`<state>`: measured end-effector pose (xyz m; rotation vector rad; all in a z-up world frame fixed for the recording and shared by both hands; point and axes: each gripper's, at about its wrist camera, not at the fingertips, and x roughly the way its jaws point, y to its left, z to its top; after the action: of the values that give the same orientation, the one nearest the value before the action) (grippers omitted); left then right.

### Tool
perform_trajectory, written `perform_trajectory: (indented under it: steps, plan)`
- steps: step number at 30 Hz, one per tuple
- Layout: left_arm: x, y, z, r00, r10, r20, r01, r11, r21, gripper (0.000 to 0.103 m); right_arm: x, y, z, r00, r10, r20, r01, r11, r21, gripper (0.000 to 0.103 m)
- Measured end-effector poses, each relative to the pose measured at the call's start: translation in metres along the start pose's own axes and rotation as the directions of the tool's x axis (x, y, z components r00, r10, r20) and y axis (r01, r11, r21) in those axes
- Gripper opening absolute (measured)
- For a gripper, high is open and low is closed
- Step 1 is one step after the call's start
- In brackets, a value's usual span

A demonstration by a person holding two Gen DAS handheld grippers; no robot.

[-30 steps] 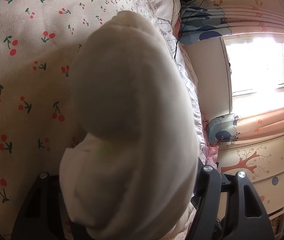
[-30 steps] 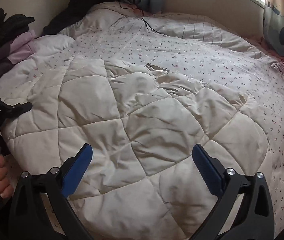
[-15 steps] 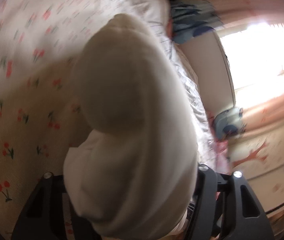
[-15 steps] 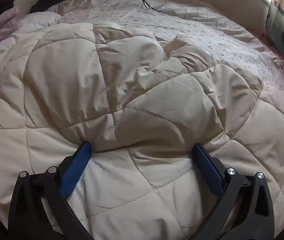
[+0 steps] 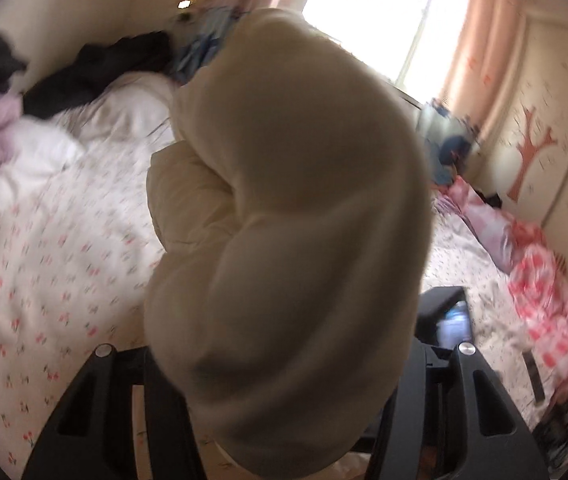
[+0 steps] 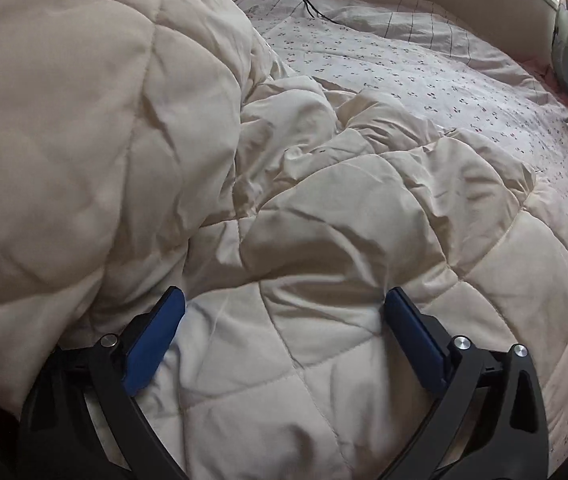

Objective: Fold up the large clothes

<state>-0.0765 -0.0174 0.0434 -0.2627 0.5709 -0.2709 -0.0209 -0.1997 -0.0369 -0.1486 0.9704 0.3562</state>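
Hand-held gripper on my left (image 5: 284, 392) clamped on the quilt (image 6: 323, 220), jaws just closing, fold barely started.
Right one (image 6: 284, 320) is apart, resting on the quilt spread over the bed (image 6: 423, 72); most folding's left, I'd say.

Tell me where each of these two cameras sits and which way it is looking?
Left wrist view: sits on the left claw, facing across the bed toward the window; its black fingers grip a bulging fold of the cream quilt.
Right wrist view: sits on the right claw, angled down at the quilt; its blue pads stand apart.
Shared: the quilt and the cherry-print bed.
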Motion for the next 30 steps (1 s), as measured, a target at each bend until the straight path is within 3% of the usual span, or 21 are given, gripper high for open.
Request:
perform_trajectory:
  steps: [2, 3, 4, 5, 7, 8, 10, 11, 13, 14, 16, 18, 19, 20, 22, 25, 27, 29, 30]
  plan:
    - [0.004, -0.017, 0.006, 1.000, -0.008, -0.009, 0.008, 1.000, 0.030, 0.053, -0.033, -0.032, -0.016, 0.988, 0.127, 0.085, -0.134, 0.987, 0.085, 0.097]
    - [0.007, -0.028, 0.008, 1.000, -0.010, -0.009, 0.010, 0.999, 0.050, 0.053, -0.046, -0.057, -0.028, 0.956, 0.261, 0.137, -0.281, 0.946, 0.160, 0.097]
    - [0.010, -0.041, 0.010, 1.000, -0.009, -0.008, 0.010, 0.997, 0.074, 0.053, -0.053, -0.084, -0.042, 0.906, 0.376, 0.192, -0.415, 0.877, 0.242, 0.097]
    - [0.013, -0.053, 0.010, 1.000, -0.008, -0.008, 0.009, 0.995, 0.095, 0.053, -0.054, -0.107, -0.052, 0.869, 0.440, 0.227, -0.492, 0.814, 0.308, 0.097]
    - [0.027, -0.092, 0.007, 1.000, -0.013, -0.012, 0.014, 0.987, 0.161, 0.053, -0.046, -0.154, -0.077, 0.738, 0.589, 0.328, -0.673, 0.614, 0.412, 0.097]
    - [0.031, -0.107, 0.002, 1.000, -0.014, -0.017, 0.017, 0.981, 0.194, 0.053, -0.043, -0.178, -0.090, 0.667, 0.632, 0.394, -0.739, 0.498, 0.453, 0.097]
    - [0.049, -0.149, -0.011, 0.999, -0.011, -0.036, 0.021, 0.955, 0.295, 0.053, -0.044, -0.211, -0.104, 0.583, 0.648, 0.490, -0.803, 0.367, 0.470, 0.097]
    - [0.058, -0.165, -0.018, 0.999, -0.009, -0.051, 0.026, 0.941, 0.337, 0.053, -0.050, -0.228, -0.109, 0.547, 0.639, 0.542, -0.829, 0.321, 0.458, 0.097]
    - [0.083, -0.203, -0.040, 0.995, 0.012, -0.103, 0.035, 0.895, 0.445, 0.053, -0.064, -0.254, -0.113, 0.526, 0.601, 0.602, -0.846, 0.294, 0.445, 0.097]
    - [0.090, -0.220, -0.051, 0.992, 0.026, -0.125, 0.039, 0.870, 0.491, 0.053, -0.072, -0.268, -0.113, 0.540, 0.569, 0.620, -0.839, 0.306, 0.450, 0.097]
    - [0.108, -0.247, -0.078, 0.989, 0.079, -0.126, 0.013, 0.797, 0.603, 0.053, -0.091, -0.285, -0.106, 0.626, 0.492, 0.606, -0.780, 0.406, 0.476, 0.097]
    - [0.114, -0.266, -0.101, 0.989, 0.127, -0.076, -0.041, 0.730, 0.682, 0.055, -0.105, -0.287, -0.089, 0.680, 0.468, 0.565, -0.731, 0.497, 0.468, 0.097]
    - [0.115, -0.271, -0.106, 0.988, 0.137, -0.067, -0.052, 0.718, 0.694, 0.057, -0.110, -0.280, -0.077, 0.726, 0.453, 0.517, -0.683, 0.568, 0.459, 0.097]
    - [0.115, -0.273, -0.107, 0.988, 0.139, -0.063, -0.056, 0.716, 0.696, 0.058, -0.112, -0.268, -0.060, 0.795, 0.426, 0.432, -0.598, 0.670, 0.440, 0.097]
    - [0.111, -0.272, -0.106, 0.989, 0.133, -0.070, -0.048, 0.719, 0.694, 0.062, -0.098, -0.247, -0.039, 0.901, 0.355, 0.249, -0.429, 0.809, 0.402, 0.097]
    - [0.099, -0.268, -0.107, 0.990, 0.119, -0.080, -0.027, 0.704, 0.709, 0.065, -0.063, -0.226, -0.033, 0.965, 0.256, 0.062, -0.261, 0.896, 0.361, 0.097]
    - [0.088, -0.263, -0.111, 0.985, 0.101, -0.136, 0.028, 0.695, 0.718, 0.065, -0.050, -0.222, -0.046, 0.969, 0.243, 0.043, -0.241, 0.899, 0.366, 0.097]
    - [0.069, -0.260, -0.110, 0.982, 0.071, -0.177, 0.085, 0.667, 0.741, 0.066, -0.044, -0.222, -0.054, 0.989, 0.148, 0.012, -0.142, 0.922, 0.359, 0.097]
    - [0.053, -0.258, -0.108, 0.978, 0.044, -0.202, 0.123, 0.663, 0.739, 0.066, -0.038, -0.224, -0.058, 0.989, 0.145, -0.003, -0.134, 0.923, 0.360, 0.097]
